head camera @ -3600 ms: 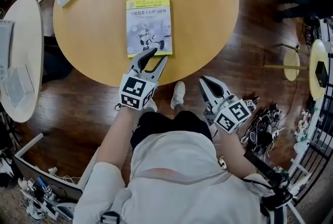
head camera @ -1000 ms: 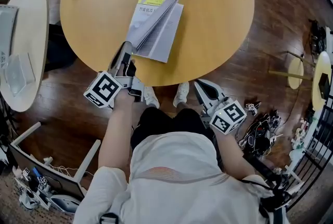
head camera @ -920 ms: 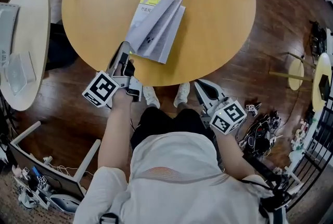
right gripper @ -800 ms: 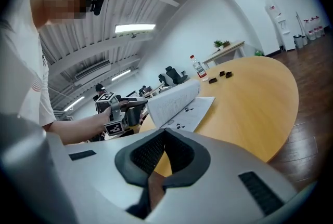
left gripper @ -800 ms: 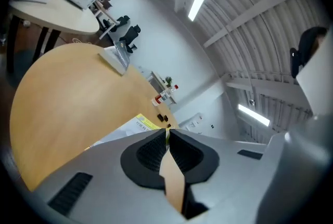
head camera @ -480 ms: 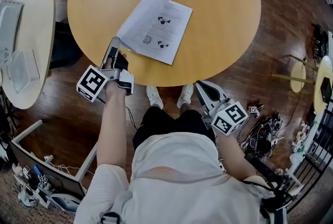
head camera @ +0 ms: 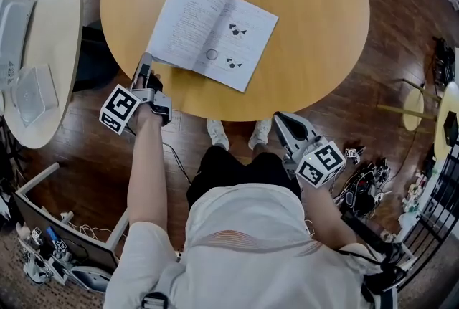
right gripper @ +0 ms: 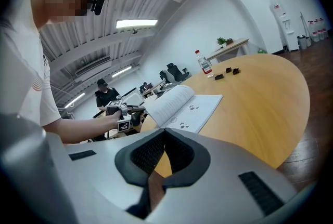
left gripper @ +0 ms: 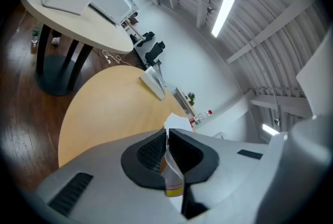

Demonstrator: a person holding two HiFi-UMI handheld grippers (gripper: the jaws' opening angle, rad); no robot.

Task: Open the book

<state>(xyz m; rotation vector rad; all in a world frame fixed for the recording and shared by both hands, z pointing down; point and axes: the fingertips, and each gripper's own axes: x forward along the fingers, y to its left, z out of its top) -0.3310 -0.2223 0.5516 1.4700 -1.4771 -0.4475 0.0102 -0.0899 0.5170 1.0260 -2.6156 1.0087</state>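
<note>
Book lies open on the round surface, upper centre of the head view. The left hand-held gripper pinches its cover. An outward tug could crease the cover or drag the book over the rim. White pages with small figures face up. The right hand-held gripper is pressed together, empty.

Left gripper — arm outstretched, fingers tight on book cover; right gripper closed, low.

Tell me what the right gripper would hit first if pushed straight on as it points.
Most likely the table, its bare top near the front edge; the right gripper aims slightly down at it. The book lies further on. Depth is unclear.
</note>
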